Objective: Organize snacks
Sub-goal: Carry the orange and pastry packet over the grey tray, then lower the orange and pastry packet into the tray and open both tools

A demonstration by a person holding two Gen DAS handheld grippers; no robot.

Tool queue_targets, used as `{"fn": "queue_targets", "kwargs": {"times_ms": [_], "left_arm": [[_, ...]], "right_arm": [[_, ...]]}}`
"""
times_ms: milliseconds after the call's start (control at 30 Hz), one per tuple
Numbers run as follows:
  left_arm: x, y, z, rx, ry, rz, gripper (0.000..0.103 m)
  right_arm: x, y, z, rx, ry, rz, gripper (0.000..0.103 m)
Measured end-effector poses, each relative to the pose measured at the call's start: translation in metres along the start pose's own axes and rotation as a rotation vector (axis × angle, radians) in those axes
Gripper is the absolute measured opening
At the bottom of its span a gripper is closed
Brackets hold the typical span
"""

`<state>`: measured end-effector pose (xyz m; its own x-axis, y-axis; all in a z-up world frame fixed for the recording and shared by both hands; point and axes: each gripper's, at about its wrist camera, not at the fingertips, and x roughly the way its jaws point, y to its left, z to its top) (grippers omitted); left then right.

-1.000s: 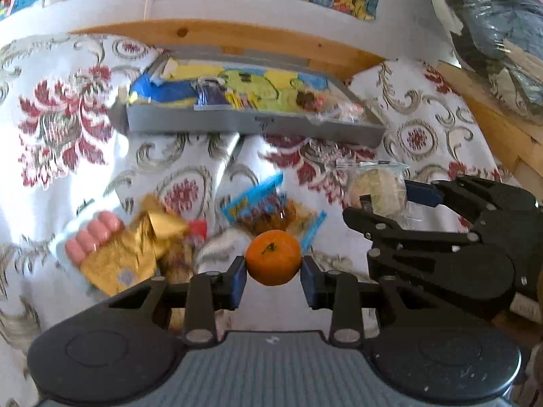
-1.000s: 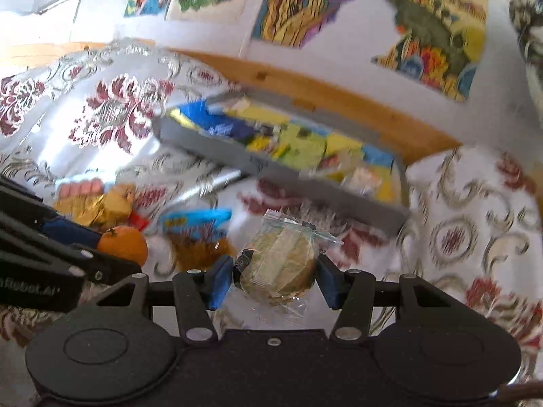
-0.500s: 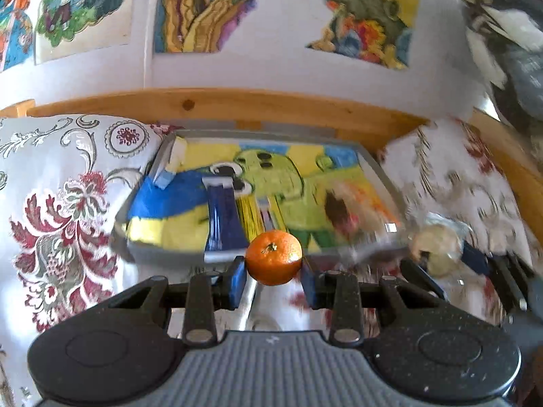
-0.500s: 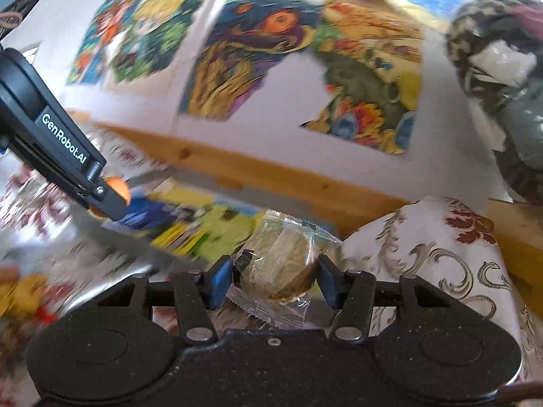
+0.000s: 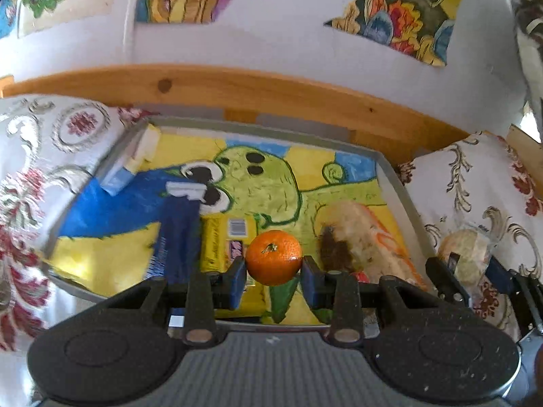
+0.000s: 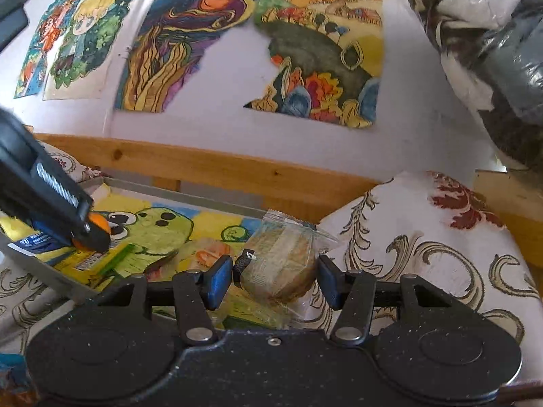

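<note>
Tray [image 5: 404, 186] now nearer; glossy orange mandarin [image 5: 273, 257] gripped.

Tray [image 5: 400, 183] lies on the patterned cloth [image 5: 482, 183], before the wooden rail [image 5: 271, 91] and wall drawings [image 6: 315, 44]. Left tool [image 5: 273, 273] with mandarin [image 5: 273, 257] hangs over the tray; right tool [image 6: 275, 279] with wrapped biscuit [image 6: 281, 264] sits at the tray's right edge.

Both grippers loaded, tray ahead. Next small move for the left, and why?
Probably lower the left gripper and open it. Its tangerine is clamped over the grey tray, above a bare patch of the frog drawing between the yellow packet and a wrapped pastry.
</note>
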<state>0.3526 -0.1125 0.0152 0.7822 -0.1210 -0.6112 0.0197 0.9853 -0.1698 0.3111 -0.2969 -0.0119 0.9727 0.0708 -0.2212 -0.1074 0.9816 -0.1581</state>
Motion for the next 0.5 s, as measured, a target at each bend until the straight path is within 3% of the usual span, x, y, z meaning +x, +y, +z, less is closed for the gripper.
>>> {"fn": "queue_targets", "kwargs": {"times_ms": [267, 500], "left_arm": [[0.019, -0.006, -0.010, -0.006, 0.008, -0.004, 0.038], [0.017, -0.007, -0.010, 0.000, 0.002, 0.005, 0.039]], "right_arm": [[0.012, 0.001, -0.004, 0.014, 0.053, 0.030, 0.058], [0.012, 0.005, -0.004, 0.008, 0.051, 0.039, 0.072]]}}
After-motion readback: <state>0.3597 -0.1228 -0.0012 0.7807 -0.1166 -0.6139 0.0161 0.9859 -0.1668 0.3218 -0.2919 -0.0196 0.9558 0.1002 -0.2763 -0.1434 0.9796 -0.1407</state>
